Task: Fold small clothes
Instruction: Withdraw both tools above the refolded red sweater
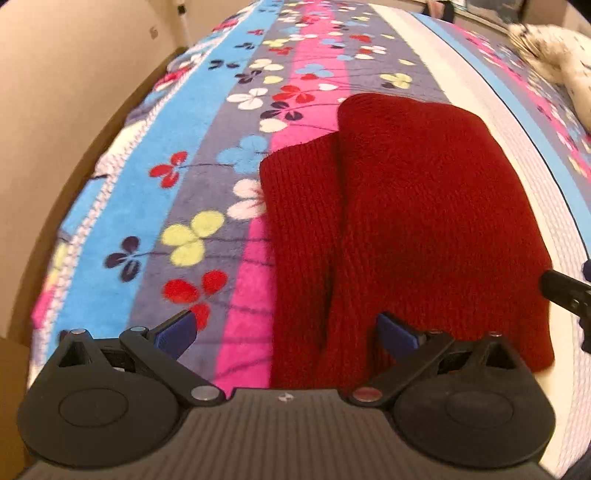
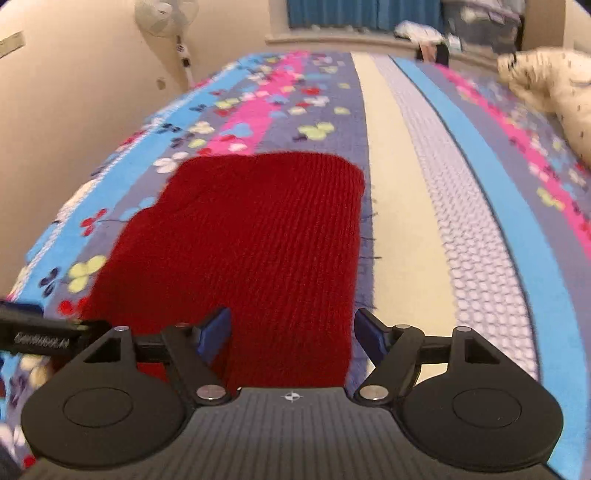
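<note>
A dark red knitted garment (image 1: 406,206) lies folded flat on a bed under a flowered, striped blanket (image 1: 207,173); a narrower layer sticks out along its left side. My left gripper (image 1: 286,328) hovers over its near left edge, open wide, with one finger (image 1: 177,332) above the blanket and the other above the red knit. In the right wrist view the garment (image 2: 258,236) fills the middle. My right gripper (image 2: 291,325) is open over its near right corner, nothing pinched. Each gripper shows at the edge of the other's view.
A white speckled pillow (image 2: 554,92) lies at the far right of the bed. A standing fan (image 2: 166,18) is by the beige wall at the back left. A sill with blue curtains and loose items (image 2: 421,29) runs behind the bed.
</note>
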Tool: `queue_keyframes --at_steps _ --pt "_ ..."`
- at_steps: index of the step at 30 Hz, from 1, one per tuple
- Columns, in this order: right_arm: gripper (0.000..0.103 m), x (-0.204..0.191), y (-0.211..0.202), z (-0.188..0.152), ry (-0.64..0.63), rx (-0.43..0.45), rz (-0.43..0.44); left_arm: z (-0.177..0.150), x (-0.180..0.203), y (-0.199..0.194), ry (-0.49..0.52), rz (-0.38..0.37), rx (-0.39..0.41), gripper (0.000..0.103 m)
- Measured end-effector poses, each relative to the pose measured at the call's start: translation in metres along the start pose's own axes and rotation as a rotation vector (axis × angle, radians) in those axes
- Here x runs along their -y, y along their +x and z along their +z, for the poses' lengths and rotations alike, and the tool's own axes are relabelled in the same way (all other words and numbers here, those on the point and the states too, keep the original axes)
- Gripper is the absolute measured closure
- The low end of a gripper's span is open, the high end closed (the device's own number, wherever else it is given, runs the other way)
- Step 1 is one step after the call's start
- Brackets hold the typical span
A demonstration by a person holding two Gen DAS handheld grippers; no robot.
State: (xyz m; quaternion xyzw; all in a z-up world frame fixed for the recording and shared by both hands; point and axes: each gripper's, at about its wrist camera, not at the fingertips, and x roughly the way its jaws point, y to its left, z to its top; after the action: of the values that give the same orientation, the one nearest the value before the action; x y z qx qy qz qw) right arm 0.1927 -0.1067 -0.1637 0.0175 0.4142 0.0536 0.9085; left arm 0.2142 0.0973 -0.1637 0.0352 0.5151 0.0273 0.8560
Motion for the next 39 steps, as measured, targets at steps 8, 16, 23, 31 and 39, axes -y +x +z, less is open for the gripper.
queue_keyframes --at_steps 8,16,23,31,39 --pt "0.019 -0.018 -0.100 -0.057 -0.019 0.058 -0.032 -0.060 0.006 -0.078 -0.017 -0.079 0.039 0.000" --pt "0.018 -0.021 -0.151 -0.084 -0.025 0.074 0.000 -0.096 0.013 -0.130 -0.027 -0.065 0.077 0.000" --pt "0.017 -0.025 -0.170 -0.094 -0.049 0.096 -0.002 -0.109 0.016 -0.138 -0.014 -0.046 0.078 0.000" --pt "0.017 -0.024 -0.170 -0.095 -0.043 0.095 -0.006 -0.105 0.015 -0.132 -0.023 -0.043 0.065 0.000" --pt "0.017 -0.019 -0.152 -0.093 -0.034 0.059 -0.014 -0.094 0.012 -0.106 -0.042 -0.021 0.022 0.000"
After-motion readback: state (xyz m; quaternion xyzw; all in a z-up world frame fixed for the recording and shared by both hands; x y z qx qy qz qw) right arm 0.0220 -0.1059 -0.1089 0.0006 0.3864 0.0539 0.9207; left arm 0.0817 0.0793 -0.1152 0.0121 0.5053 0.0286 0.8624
